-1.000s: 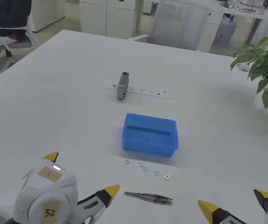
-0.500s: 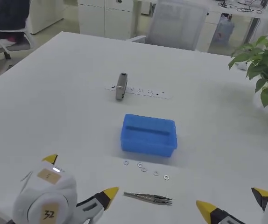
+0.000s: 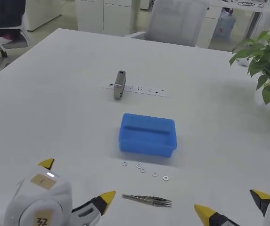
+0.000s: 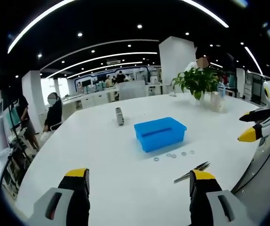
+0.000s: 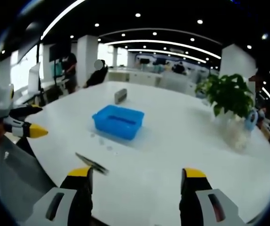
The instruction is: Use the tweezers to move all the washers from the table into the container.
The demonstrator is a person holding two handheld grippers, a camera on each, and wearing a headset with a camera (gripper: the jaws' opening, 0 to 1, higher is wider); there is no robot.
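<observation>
Steel tweezers (image 3: pixel 147 200) lie flat on the white table near its front edge, also seen as tweezers (image 4: pixel 191 171) and tweezers (image 5: pixel 91 164). Several small washers (image 3: pixel 144 170) lie in a loose row between the tweezers and a blue container (image 3: pixel 147 134), the washers (image 4: pixel 172 155) just in front of the container (image 4: pixel 160 133). My left gripper (image 3: pixel 76 181) hangs open at the lower left, my right gripper (image 3: pixel 233 204) open at the lower right. Both hold nothing: left gripper (image 4: pixel 137 178), right gripper (image 5: pixel 137 175).
A small grey metal block (image 3: pixel 120 84) stands behind the container, beside a flush socket strip (image 3: pixel 139 89). A potted plant (image 3: pixel 264 61) stands at the table's right edge, and an office chair (image 3: pixel 172 21) waits at the far side.
The head camera has tilted, so the whole scene sits slightly lower and more to the left. Tweezers, washers and container stay put; both grippers remain open.
</observation>
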